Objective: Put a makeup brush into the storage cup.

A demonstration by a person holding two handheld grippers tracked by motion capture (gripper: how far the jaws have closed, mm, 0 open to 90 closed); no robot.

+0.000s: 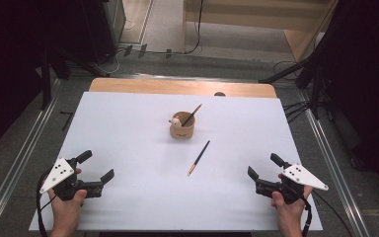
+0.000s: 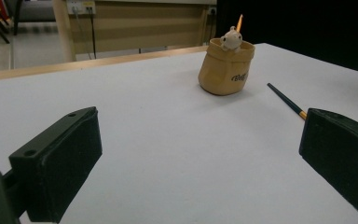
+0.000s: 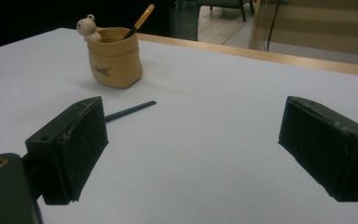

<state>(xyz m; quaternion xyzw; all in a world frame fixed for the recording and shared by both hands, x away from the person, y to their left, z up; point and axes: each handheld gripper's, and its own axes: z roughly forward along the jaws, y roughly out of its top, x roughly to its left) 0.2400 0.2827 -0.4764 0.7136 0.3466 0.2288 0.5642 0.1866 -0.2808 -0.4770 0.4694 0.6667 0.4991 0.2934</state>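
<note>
So both tongs are sitting low at the near edge of the desk (image 1: 128, 118), one in each hand, and neither has anything in it. The left tongs (image 1: 97, 167) are at the near left corner with the jaws spread wide apart; in the left gripper view you can see the two black pads (image 2: 58, 161) with plain white desk between them. Same deal on the other side: the right tongs (image 1: 263, 167) are at the near right corner, jaws wide apart, with bare desk between them in the right gripper view. Out in the middle of the desk there's a small tan pot (image 1: 182, 127) shaped like a little sack, standing upright, with a tiny pale animal figure (image 1: 175, 121) perched on its rim and one paintbrush (image 1: 192, 114) leaning inside it, handle pointing up and away. A second paintbrush (image 1: 199, 157) is lying flat on the desk just in front of the pot, not touching it, roughly between the two tongs but well apart from both. It's dark with an orange end, and that end points toward the near edge.
</note>
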